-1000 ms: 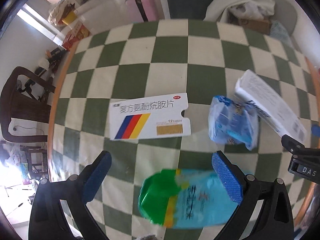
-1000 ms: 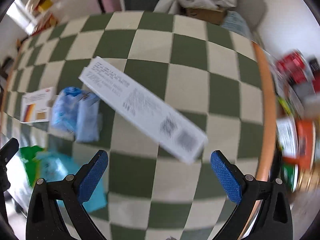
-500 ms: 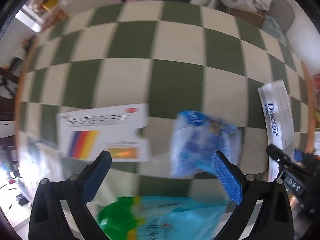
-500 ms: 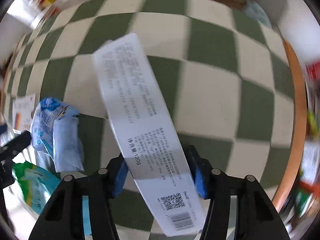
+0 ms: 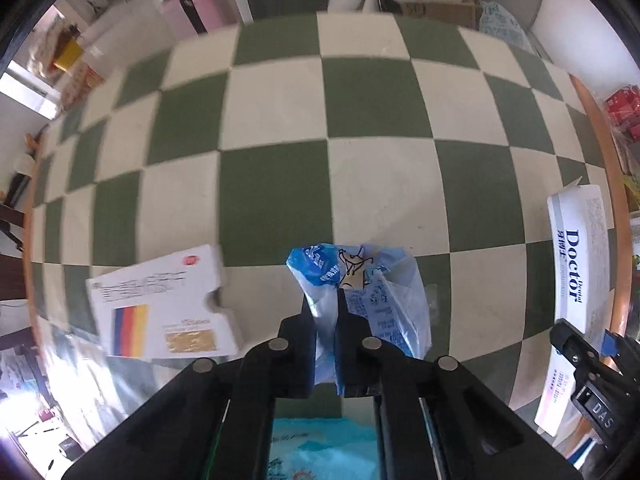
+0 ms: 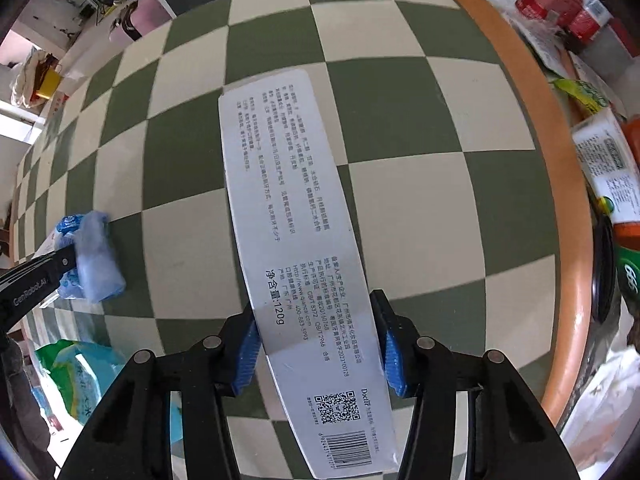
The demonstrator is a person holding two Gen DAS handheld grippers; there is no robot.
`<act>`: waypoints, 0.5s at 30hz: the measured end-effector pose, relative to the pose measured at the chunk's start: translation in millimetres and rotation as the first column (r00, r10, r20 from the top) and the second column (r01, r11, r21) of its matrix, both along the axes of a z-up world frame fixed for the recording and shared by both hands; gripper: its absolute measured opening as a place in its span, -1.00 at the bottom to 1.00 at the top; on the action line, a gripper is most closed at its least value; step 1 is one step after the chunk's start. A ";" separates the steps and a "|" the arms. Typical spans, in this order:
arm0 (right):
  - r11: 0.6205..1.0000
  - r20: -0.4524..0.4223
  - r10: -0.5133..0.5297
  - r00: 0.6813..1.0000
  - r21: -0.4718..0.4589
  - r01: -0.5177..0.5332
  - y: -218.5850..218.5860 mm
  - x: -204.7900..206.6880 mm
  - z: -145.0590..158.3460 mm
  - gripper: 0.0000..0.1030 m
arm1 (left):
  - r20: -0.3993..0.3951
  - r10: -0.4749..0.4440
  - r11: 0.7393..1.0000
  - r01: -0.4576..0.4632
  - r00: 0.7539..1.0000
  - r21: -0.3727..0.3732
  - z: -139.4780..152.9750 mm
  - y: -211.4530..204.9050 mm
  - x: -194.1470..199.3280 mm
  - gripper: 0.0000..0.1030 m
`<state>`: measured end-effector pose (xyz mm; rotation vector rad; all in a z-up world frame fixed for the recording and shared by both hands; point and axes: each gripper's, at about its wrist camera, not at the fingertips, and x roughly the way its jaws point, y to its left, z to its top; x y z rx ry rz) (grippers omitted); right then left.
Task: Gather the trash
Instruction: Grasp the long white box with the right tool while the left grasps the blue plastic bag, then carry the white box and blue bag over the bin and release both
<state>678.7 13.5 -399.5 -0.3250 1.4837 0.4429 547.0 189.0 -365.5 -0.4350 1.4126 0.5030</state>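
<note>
Now the left claw (image 5: 329, 320) is pinching the blue plastic wrapper (image 5: 372, 292) just beside the medicine box (image 5: 160, 304), while the right claw (image 6: 316, 344) is clamping the long toothpaste box (image 6: 288, 216), near the desk (image 6: 400, 100) edge.

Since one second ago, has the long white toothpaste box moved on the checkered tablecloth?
Yes. The long white toothpaste box lay diagonally across the checkered tablecloth; now it points along the squares, clamped in the right claw.

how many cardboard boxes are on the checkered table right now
2. The long white toothpaste box is clamped in the right gripper, and the flat medicine box lies left of the left gripper. Others may be hidden.
</note>
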 end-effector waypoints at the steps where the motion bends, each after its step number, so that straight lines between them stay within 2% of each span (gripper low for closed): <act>1: 1.000 0.012 -0.002 1.000 0.008 0.002 -0.2 -7.1 6.3 0.03 | 0.018 0.001 1.000 -0.002 1.000 0.014 9.3 -2.6 -4.1 -0.93; 6: 0.998 0.058 -0.028 0.998 0.061 0.025 -16.4 -19.3 34.3 0.03 | 0.102 0.000 0.996 -0.009 0.995 0.090 58.5 -18.4 -41.8 -0.93; 10: 0.993 0.076 -0.056 0.996 0.108 0.048 -27.9 -46.8 59.2 0.03 | 0.167 -0.007 0.993 -0.013 0.986 0.119 88.9 -21.8 -87.8 -0.93; 15: 0.983 0.103 -0.083 0.991 0.171 0.065 -36.7 -125.5 95.6 0.03 | 0.238 -0.011 0.990 -0.023 0.971 0.139 118.3 -29.8 -169.1 -0.93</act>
